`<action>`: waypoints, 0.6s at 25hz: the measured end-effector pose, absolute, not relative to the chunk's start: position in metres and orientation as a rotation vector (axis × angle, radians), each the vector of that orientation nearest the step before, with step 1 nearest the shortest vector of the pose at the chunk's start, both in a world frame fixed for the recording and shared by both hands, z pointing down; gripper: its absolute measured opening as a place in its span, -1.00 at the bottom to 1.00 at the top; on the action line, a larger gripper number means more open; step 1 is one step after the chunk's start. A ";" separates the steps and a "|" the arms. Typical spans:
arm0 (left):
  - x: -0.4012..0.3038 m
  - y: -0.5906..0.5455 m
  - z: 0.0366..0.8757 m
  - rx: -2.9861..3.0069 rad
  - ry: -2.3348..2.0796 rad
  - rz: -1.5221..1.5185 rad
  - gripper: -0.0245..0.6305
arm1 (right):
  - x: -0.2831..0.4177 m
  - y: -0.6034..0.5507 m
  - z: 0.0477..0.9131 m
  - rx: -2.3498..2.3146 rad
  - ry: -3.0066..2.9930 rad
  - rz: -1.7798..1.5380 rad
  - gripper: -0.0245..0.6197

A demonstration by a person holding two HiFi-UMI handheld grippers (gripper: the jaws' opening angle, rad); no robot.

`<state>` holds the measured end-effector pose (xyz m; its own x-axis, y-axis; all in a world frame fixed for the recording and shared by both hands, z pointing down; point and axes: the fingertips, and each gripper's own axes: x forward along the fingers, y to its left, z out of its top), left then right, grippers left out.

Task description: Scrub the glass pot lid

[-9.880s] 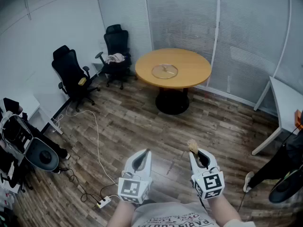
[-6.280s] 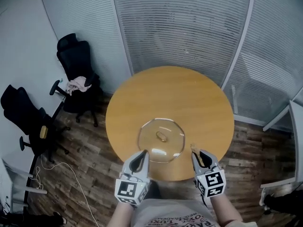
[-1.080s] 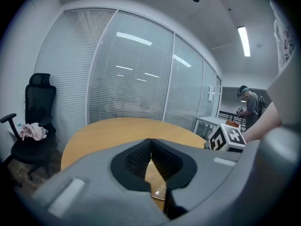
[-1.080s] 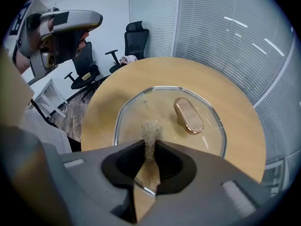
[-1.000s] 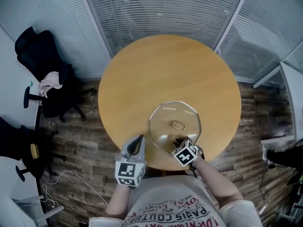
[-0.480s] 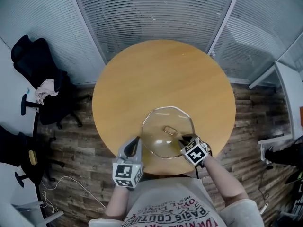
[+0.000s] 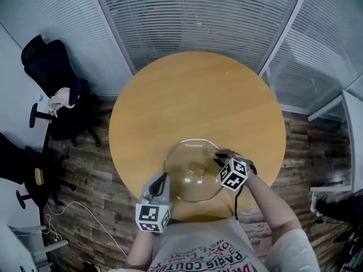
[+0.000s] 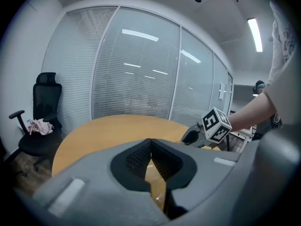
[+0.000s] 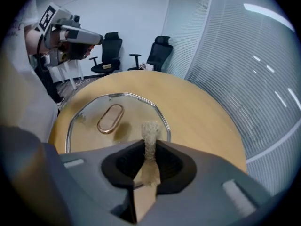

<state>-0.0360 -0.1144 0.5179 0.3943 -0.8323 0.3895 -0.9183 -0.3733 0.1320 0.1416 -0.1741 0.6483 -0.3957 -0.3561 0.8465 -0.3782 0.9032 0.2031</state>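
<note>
**Loose lid near the table edge, and only one tool working on it**

My right tool (image 9: 149,166) pinches a frayed tan scrubber (image 9: 150,134) whose tip pokes out over the right rim of the glass lid (image 9: 89,131); I cannot tell whether it touches the glass. The lid lies handle (image 9: 110,118) up on the round table (image 7: 193,95), its near rim close to the table's near edge. My left tool (image 8: 151,147) is pressed together on nothing and hangs just off that edge, beside the lid and not on it. Nothing pins the lid, so I judge a hard stroke could slide or spin it, possibly toward the edge. Pressing down on the rim might also rock it. The scrubber looks thin and limp, so it may fold over or drag out of my grip.
</note>
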 end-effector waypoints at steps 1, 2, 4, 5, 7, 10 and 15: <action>-0.035 -0.116 0.520 2.313 -1.539 0.378 -0.90 | 0.138 -0.180 0.652 0.478 -2.027 -0.028 -0.71; -0.035 -0.117 0.521 2.295 -1.557 0.385 -0.90 | 0.135 -0.185 0.656 0.425 -2.038 -0.083 -0.72; -0.034 -0.116 0.524 2.263 -1.587 0.397 -0.90 | 0.130 -0.195 0.664 0.331 -2.046 -0.190 -0.71; -0.033 -0.114 0.525 2.250 -1.599 0.405 -0.90 | 0.129 -0.200 0.669 0.294 -2.037 -0.238 -0.71; -0.032 -0.110 0.527 2.224 -1.621 0.425 -0.90 | 0.130 -0.210 0.677 0.238 -2.015 -0.316 -0.71; -0.035 -0.105 0.533 2.176 -1.663 0.437 -0.90 | 0.125 -0.220 0.684 0.175 -2.033 -0.367 -0.71; -0.043 -0.102 0.536 2.146 -1.718 0.457 -0.90 | 0.118 -0.209 0.694 -0.012 -2.026 -0.425 -0.71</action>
